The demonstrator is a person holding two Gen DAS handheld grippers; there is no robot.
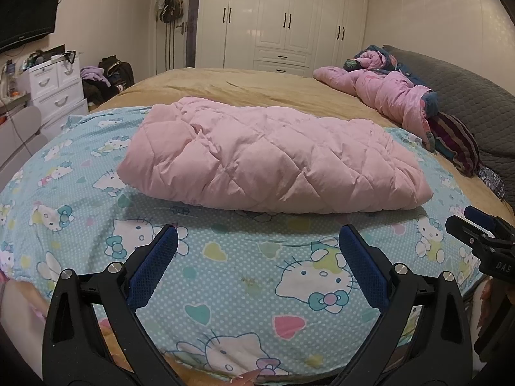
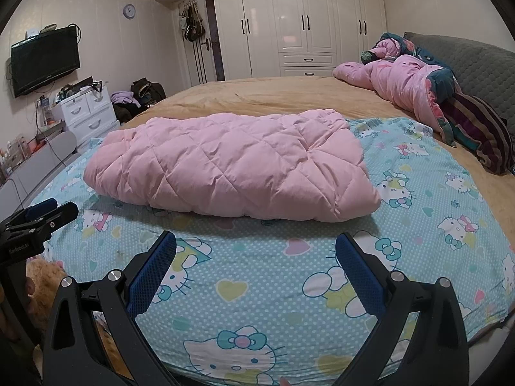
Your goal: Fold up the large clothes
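A pink quilted padded coat (image 1: pixel 267 157) lies folded into a thick bundle on the blue cartoon-cat sheet (image 1: pixel 231 276); it also shows in the right wrist view (image 2: pixel 231 167). My left gripper (image 1: pixel 257 241) is open and empty, held over the sheet a short way in front of the coat. My right gripper (image 2: pixel 256 247) is open and empty too, in front of the coat's near edge. The right gripper also shows at the right edge of the left wrist view (image 1: pixel 476 225), and the left gripper at the left edge of the right wrist view (image 2: pixel 42 215).
The sheet (image 2: pixel 289 289) covers the near part of a tan bed (image 1: pixel 244 83). A crumpled pink duvet (image 1: pixel 383 90) and striped cushion (image 1: pixel 454 141) lie at the far right by the grey headboard (image 1: pixel 466 90). White wardrobes (image 1: pixel 286 19) and a white drawer unit (image 1: pixel 58 87) stand beyond.
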